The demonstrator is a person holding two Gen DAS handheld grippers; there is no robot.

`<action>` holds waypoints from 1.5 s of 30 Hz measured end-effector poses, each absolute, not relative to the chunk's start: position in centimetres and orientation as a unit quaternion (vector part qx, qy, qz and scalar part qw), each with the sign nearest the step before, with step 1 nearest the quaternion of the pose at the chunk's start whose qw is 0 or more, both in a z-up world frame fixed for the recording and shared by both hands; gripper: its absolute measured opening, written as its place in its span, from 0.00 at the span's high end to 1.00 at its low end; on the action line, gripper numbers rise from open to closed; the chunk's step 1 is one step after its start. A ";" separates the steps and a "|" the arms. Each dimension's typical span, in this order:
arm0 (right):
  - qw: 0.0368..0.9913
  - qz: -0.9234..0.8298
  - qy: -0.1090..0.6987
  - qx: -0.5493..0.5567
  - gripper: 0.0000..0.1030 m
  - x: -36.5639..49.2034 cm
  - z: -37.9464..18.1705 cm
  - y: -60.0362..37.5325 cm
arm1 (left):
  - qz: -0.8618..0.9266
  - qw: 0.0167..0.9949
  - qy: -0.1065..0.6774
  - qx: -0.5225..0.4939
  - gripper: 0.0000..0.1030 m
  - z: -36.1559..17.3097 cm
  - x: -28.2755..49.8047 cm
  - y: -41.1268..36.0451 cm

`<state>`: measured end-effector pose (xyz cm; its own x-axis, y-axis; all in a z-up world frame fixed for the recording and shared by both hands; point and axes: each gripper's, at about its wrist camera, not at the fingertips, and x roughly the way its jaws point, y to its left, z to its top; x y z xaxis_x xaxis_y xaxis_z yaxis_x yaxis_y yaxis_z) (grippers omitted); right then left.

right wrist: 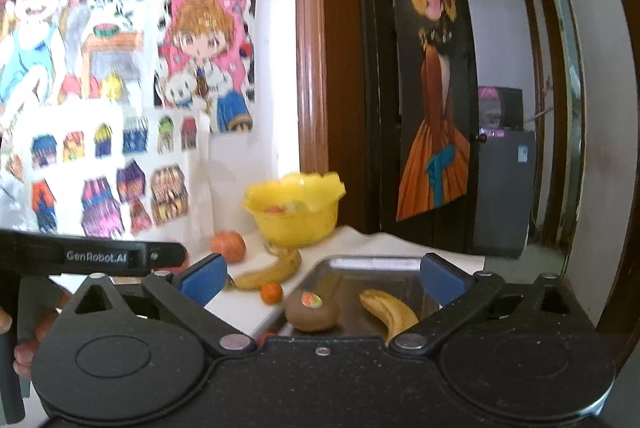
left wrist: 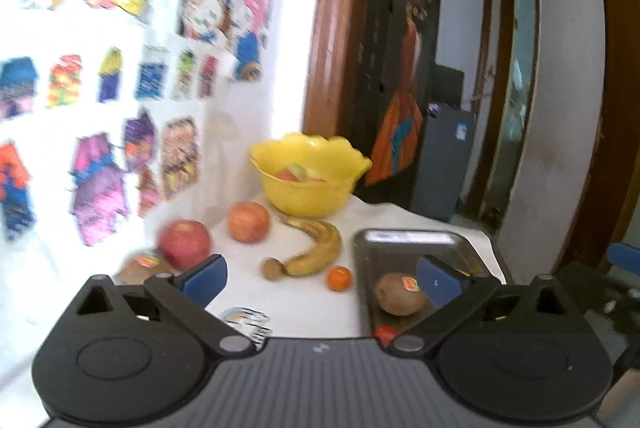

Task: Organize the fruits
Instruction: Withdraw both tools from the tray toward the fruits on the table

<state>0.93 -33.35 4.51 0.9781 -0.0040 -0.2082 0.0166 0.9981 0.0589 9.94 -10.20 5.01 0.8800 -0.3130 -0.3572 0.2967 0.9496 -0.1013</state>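
Note:
My left gripper (left wrist: 320,278) is open and empty above the white table, near a banana (left wrist: 316,248), a small orange (left wrist: 339,278), two apples (left wrist: 248,221) (left wrist: 185,244) and a kiwi (left wrist: 140,266). A metal tray (left wrist: 404,240) on the right holds a stickered kiwi (left wrist: 400,294). My right gripper (right wrist: 322,282) is open and empty over the tray (right wrist: 360,264), which holds the kiwi (right wrist: 312,310) and a banana (right wrist: 390,312). A yellow bowl (right wrist: 296,211) with fruit stands at the back.
A wall covered in colourful drawings (left wrist: 120,67) runs along the left. A dark door with a painted figure (right wrist: 432,87) stands behind the table. The left gripper's body (right wrist: 92,256) reaches in at the right view's left. A small red fruit (left wrist: 385,334) lies at the tray's near end.

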 end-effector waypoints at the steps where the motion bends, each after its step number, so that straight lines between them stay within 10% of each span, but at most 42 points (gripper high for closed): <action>1: 0.995 -0.004 0.099 0.033 0.01 0.5 5.0 -32.9 | -0.152 0.971 0.183 -0.022 0.01 5.4 9.5 -9.3; 17: 0.998 0.052 0.023 -0.003 0.01 -8.7 12.8 -20.8 | -0.040 0.988 0.150 0.001 0.00 12.4 2.9 6.4; 29: 0.988 0.148 0.033 0.029 0.01 -1.9 24.0 -18.8 | -0.058 0.991 0.108 0.047 0.00 16.8 3.8 4.3; 45: 0.981 0.164 0.105 0.005 0.01 10.6 10.6 -25.4 | -0.112 0.975 0.183 0.049 0.00 7.7 15.8 -0.8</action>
